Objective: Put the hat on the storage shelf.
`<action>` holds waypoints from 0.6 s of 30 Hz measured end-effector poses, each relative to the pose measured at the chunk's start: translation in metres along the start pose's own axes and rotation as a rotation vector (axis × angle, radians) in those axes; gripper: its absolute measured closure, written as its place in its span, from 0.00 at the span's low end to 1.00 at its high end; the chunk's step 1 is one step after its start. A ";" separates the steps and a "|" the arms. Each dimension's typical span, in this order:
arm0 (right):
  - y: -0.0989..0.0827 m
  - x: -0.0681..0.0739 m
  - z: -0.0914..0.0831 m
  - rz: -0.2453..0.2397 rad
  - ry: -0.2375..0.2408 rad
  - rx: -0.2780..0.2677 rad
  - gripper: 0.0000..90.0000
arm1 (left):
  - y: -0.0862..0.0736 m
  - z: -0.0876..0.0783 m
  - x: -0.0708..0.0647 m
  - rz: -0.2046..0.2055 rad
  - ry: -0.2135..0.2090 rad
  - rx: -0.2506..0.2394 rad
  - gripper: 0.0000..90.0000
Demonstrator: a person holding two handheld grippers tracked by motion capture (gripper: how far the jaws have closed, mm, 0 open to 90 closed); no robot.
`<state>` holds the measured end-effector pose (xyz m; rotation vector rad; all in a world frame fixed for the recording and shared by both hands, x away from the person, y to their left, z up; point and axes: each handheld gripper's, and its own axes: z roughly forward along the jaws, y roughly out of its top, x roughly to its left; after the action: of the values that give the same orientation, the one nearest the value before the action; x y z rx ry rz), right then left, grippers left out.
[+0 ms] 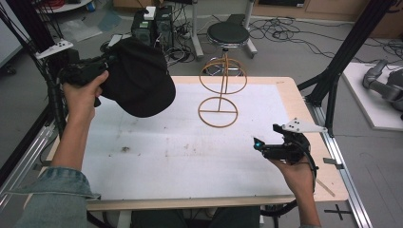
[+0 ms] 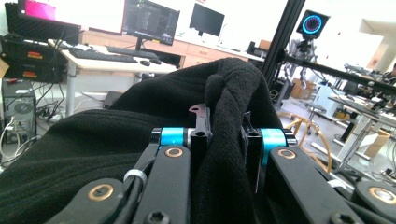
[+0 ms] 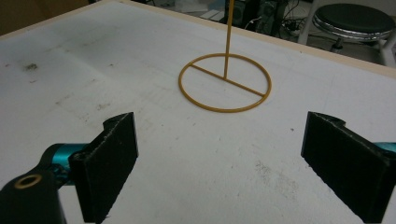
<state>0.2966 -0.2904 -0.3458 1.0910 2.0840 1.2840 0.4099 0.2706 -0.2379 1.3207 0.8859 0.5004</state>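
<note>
A black cap (image 1: 138,78) hangs in the air above the table's far left corner, held by my left gripper (image 1: 102,64). In the left gripper view the jaws are shut on a fold of the cap's fabric (image 2: 224,116). A yellow wire stand (image 1: 219,92), a ring base with an upright rod and a ring on top, stands on the white table (image 1: 157,156) right of the cap. Its base ring (image 3: 225,82) lies ahead of my right gripper (image 3: 233,163), whose jaws stand wide apart with nothing between them. That right gripper (image 1: 266,148) hovers near the table's right front.
A black round stool (image 1: 228,35) stands beyond the table's far edge. Black frame struts (image 1: 347,52) rise at the right, cables and computer cases (image 1: 152,26) lie on the floor behind. A wooden border (image 1: 304,109) frames the white mat.
</note>
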 end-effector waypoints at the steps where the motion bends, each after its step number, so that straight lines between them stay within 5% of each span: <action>1: 0.000 0.000 0.000 -0.003 0.000 -0.001 0.12 | 0.003 0.001 -0.002 -0.011 -0.008 -0.009 0.88; 18: -0.001 0.002 0.002 -0.004 0.010 0.004 0.12 | 0.025 0.022 -0.024 -0.003 -0.093 -0.052 0.88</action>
<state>0.2968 -0.2880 -0.3475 1.0840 2.0958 1.2864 0.4171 0.2447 -0.2073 1.2845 0.7929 0.4533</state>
